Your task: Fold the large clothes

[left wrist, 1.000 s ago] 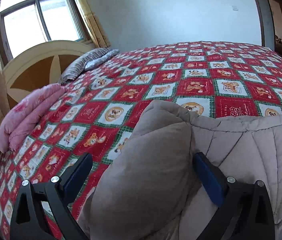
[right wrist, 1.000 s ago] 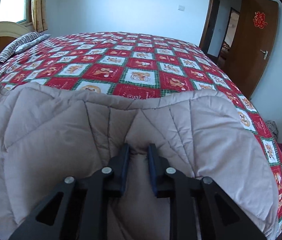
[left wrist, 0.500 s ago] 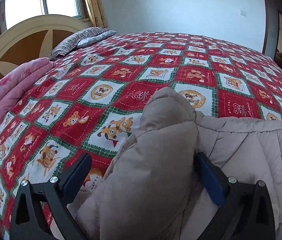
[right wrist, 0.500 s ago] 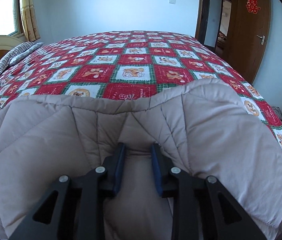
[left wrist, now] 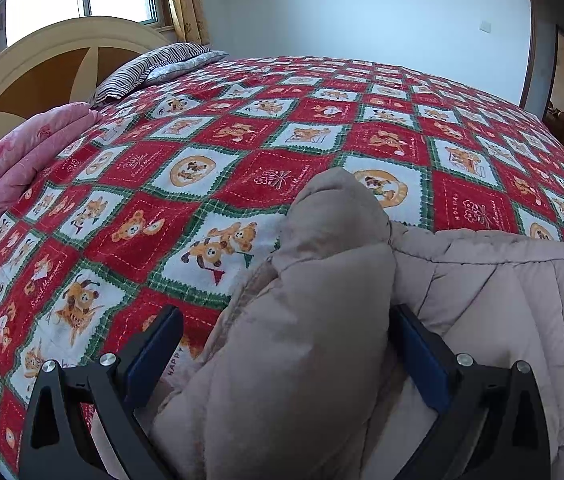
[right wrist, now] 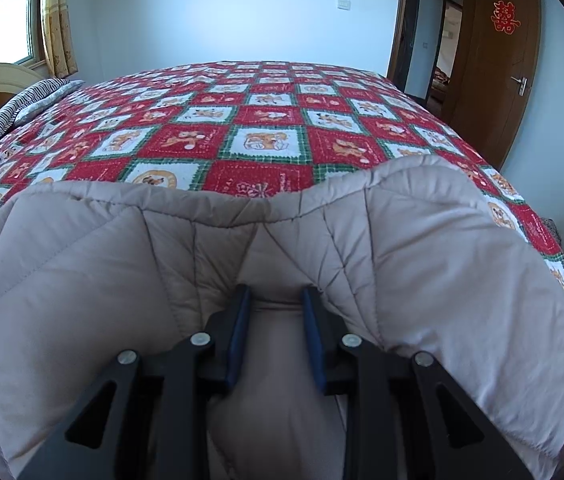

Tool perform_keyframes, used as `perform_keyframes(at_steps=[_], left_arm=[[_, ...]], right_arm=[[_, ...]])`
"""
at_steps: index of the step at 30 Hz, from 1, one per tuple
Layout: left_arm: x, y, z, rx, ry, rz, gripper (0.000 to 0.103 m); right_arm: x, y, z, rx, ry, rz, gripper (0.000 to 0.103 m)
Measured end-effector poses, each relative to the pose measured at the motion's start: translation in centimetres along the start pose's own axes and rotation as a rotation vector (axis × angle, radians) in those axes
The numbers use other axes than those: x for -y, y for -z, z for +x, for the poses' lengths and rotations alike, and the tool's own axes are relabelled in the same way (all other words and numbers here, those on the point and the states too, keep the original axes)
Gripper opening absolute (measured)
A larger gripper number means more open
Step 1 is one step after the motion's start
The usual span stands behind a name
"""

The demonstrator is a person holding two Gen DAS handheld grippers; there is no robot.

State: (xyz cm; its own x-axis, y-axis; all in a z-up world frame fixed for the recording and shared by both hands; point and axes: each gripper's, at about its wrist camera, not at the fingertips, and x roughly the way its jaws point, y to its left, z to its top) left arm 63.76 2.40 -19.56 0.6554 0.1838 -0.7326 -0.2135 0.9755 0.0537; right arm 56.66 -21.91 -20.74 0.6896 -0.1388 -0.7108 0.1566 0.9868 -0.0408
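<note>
Between both jaws: beige jacket folds.

Beige padded coat: lower part ran off the bottom edge in both wrist views; its overall shape could not be made out. A bulging fold of it hid the inner faces of the left gripper, so contact with the pads could not be judged. It also covered the near edge of the red patchwork bedspread.

Beyond the coat, the pink quilt was cut by the left edge. The striped pillow covered part of the headboard.

Door: red emblem too small to read.
</note>
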Motion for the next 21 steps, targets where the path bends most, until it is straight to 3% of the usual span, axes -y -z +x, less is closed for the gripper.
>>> perform_keyframes(at_steps=[7, 10, 12, 14, 17, 21], left_arm=[[0.0, -0.2, -0.7, -0.016, -0.018, 0.011, 0.102], [-0.1, -0.3, -3.5, 0.01, -0.08, 0.025, 0.102], [-0.5, 0.0, -6.4, 0.05, -0.044, 0.0, 0.102], [-0.3, 0.7, -9.6, 0.112, 0.036, 0.003, 0.102], [1.9, 2.7, -11.9, 0.151, 0.07, 0.086, 0.102], [4.9, 5.4, -10.4, 0.16, -0.044, 0.228, 0.102]], right_arm=[[-0.5, 0.0, 0.3, 0.001, 0.036, -0.023, 0.029], [-0.5, 0.0, 0.2, 0.001, 0.04, -0.029, 0.029], [-0.6, -0.1, -0.2, -0.001, 0.044, -0.043, 0.031], [-0.8, -0.1, -0.8, 0.004, 0.055, -0.057, 0.042], [-0.7, 0.1, -2.8, 0.028, 0.082, -0.041, 0.067], [-1.9, 0.9, -7.8, 0.126, -0.004, -0.001, 0.084]])
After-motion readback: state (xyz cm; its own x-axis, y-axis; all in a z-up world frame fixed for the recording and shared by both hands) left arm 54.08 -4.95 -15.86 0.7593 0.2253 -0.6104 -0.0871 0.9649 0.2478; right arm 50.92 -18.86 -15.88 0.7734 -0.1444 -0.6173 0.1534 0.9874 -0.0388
